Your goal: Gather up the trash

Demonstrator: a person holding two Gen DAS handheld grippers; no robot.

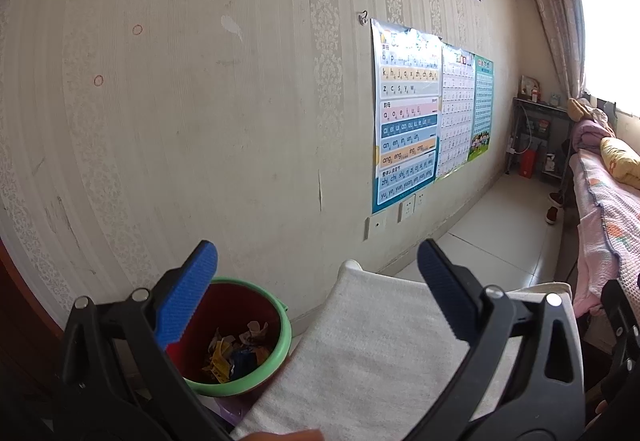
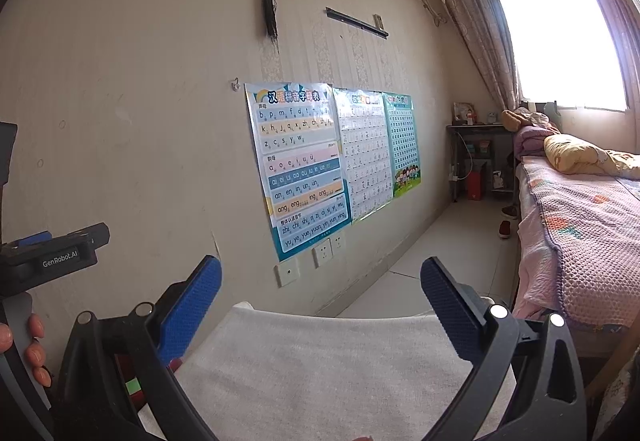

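A red bin with a green rim (image 1: 280, 325) stands on the floor by the wall, left of a white cloth-covered surface (image 1: 372, 345). Several crumpled wrappers (image 1: 236, 353) lie in its bottom. My left gripper (image 1: 318, 269) is open above the bin and the cloth, with nothing between its blue pads (image 1: 188, 293). My right gripper (image 2: 320, 281) is open too, held over the same white cloth (image 2: 320, 365), nothing in it. In the right wrist view the left gripper's body (image 2: 52, 253) shows at the left edge, with a hand (image 2: 32, 349) on it. Only a sliver of the bin (image 2: 134, 385) shows there.
Wallpapered wall with learning posters (image 2: 296, 165) and sockets (image 2: 322, 253) close behind the bin. A bed with a knitted cover (image 2: 588, 225) runs along the right. Pale floor tiles (image 2: 436, 245) stretch between wall and bed toward a shelf (image 2: 476, 161) under the window.
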